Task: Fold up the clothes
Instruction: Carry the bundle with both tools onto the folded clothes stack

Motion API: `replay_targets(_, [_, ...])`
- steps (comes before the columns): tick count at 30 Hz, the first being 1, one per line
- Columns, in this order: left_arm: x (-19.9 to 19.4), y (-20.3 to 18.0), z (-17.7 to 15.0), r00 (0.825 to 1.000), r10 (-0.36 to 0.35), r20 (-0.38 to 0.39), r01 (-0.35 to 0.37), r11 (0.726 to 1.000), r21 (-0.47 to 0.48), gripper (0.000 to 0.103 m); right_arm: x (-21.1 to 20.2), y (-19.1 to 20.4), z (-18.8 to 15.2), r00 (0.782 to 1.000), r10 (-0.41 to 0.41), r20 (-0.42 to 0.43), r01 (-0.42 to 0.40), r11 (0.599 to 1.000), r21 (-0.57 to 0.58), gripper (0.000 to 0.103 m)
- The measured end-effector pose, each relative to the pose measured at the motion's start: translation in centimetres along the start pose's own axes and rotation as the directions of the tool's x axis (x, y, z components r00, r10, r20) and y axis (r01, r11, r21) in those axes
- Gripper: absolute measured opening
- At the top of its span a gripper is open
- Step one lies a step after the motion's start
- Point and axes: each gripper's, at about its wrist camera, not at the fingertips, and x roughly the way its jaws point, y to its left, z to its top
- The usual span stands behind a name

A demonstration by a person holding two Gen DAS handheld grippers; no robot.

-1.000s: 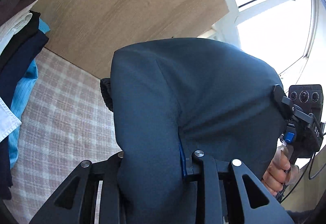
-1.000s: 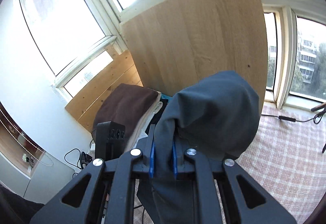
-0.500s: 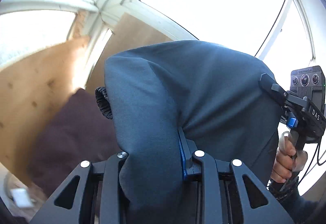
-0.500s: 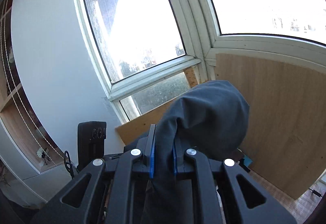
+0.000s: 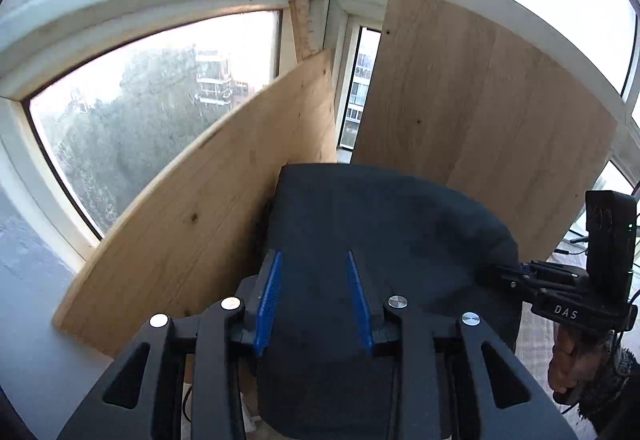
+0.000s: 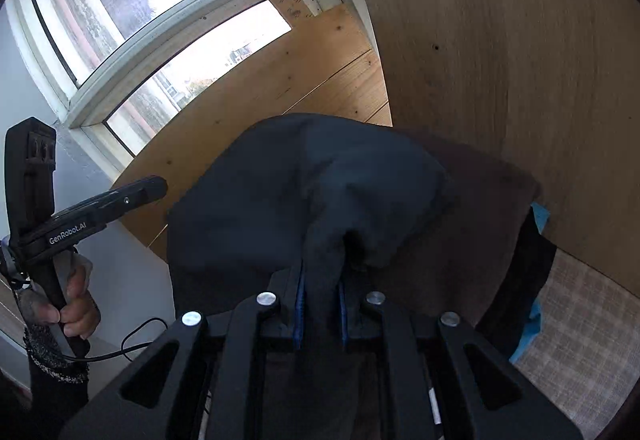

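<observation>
Above the brown garment (image 6: pixel 488 208) topping the clothes pile, the right hand-held gripper (image 6: pixel 320 314) is pinching the dark blue garment (image 5: pixel 384 224), while the left hand-held gripper (image 5: pixel 314 296) is opening, cloth between its blue pads (image 5: pixel 269 292).

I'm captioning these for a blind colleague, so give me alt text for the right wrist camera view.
The right gripper is clamped on a bunched fold of a dark blue-grey garment that lies over a brown garment atop a clothes stack, with wooden boards and a window behind. At left, a hand holds the left gripper.
</observation>
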Motion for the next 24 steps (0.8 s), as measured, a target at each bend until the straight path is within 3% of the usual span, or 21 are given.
replay_targets(2, [-1.3, -1.2, -0.2, 0.997, -0.060, 0.043, 0.059, 0.998, 0.024, 0.036, -0.5, 0.4, 0.2, 1.000, -0.001, 0.001, 0.001, 1.000, -0.024, 0.013])
replay_targets(5, [0.7, -2.5, -1.9, 0.979, -0.199, -0.038, 0.200, 0.979, 0.029, 0.040, -1.2, -0.2, -0.2, 0.998, 0.053, -0.034, -0.053, 0.999, -0.011, 0.017])
replay_targets(8, [5.8, -3.6, -4.3, 0.972, -0.161, -0.172, 0.174, 0.983, 0.063, 0.032, -2.4, -1.8, -0.9, 0.989, 0.119, -0.088, -0.112, 0.990, 0.082, 0.034])
replay_targets(9, [7.1, -3.8, -5.0, 0.968, -0.154, -0.198, 0.170, 0.983, 0.068, 0.032, -3.3, -2.6, -1.3, 0.986, 0.151, -0.071, -0.143, 0.983, 0.115, 0.036])
replay_targets(10, [7.8, -3.6, -5.4, 0.967, -0.157, -0.201, 0.172, 0.983, 0.059, 0.032, -4.0, -3.4, -1.6, 0.982, 0.182, -0.044, -0.174, 0.974, 0.146, 0.037])
replay_targets(12, [8.3, -2.9, -5.6, 0.965, -0.174, -0.194, 0.183, 0.982, 0.033, 0.032, -5.3, -5.2, -2.0, 0.972, 0.237, 0.006, -0.233, 0.950, 0.206, 0.050])
replay_targets(22, [8.3, -4.1, -4.9, 0.969, -0.159, -0.189, 0.173, 0.983, 0.063, 0.031, 2.2, -10.2, 0.2, 0.920, 0.393, 0.001, -0.334, 0.781, 0.528, 0.050])
replay_targets(24, [8.5, -4.1, -4.8, 0.969, -0.160, -0.188, 0.174, 0.983, 0.060, 0.031, 2.9, -10.1, 0.7, 0.922, 0.386, 0.023, -0.335, 0.767, 0.547, 0.050])
